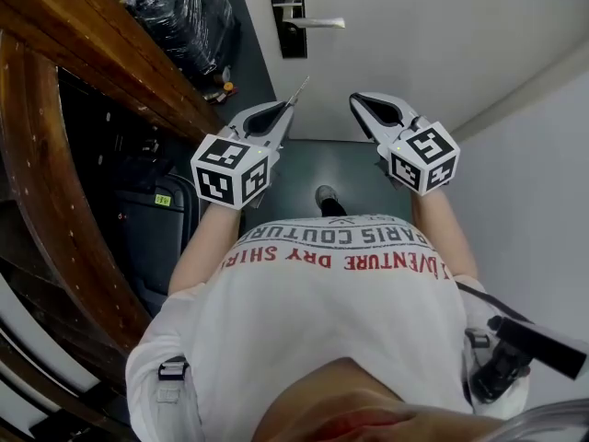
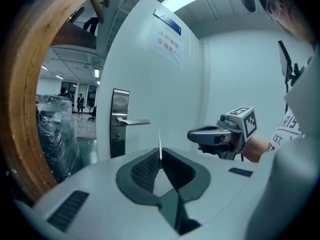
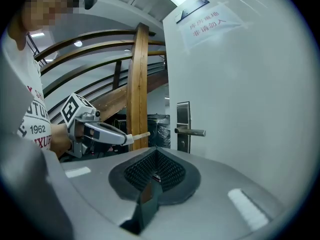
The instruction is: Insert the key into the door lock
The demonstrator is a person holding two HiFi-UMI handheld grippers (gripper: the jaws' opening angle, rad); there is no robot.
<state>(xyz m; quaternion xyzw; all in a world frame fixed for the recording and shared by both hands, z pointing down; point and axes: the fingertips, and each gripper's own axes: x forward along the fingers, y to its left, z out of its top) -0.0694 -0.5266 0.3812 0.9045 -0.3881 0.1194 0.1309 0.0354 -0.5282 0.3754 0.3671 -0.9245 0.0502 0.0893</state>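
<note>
Near first: the left gripper [image 2: 160,156] is clamped on the key [image 2: 160,143], blade poking forward. It looks light, stiff and slick, best pinched flat by its head. The right gripper [image 3: 156,151] is closed, empty. Ahead, well apart, is the door lock [image 2: 119,134].

I get the head view from above the person's shirt [image 1: 340,320]. It looks steeply down and forward at the door [image 1: 414,26], which is close ahead. The left gripper view rides the left hand-held gripper [image 1: 293,104] and looks roughly level along its jaws at the door. The right gripper view does the same from the right hand-held gripper [image 1: 354,101]. All three share the lock plate [image 1: 287,12] and handle [image 1: 317,23]. Each gripper view also catches the other hand-held gripper beside it.
</note>
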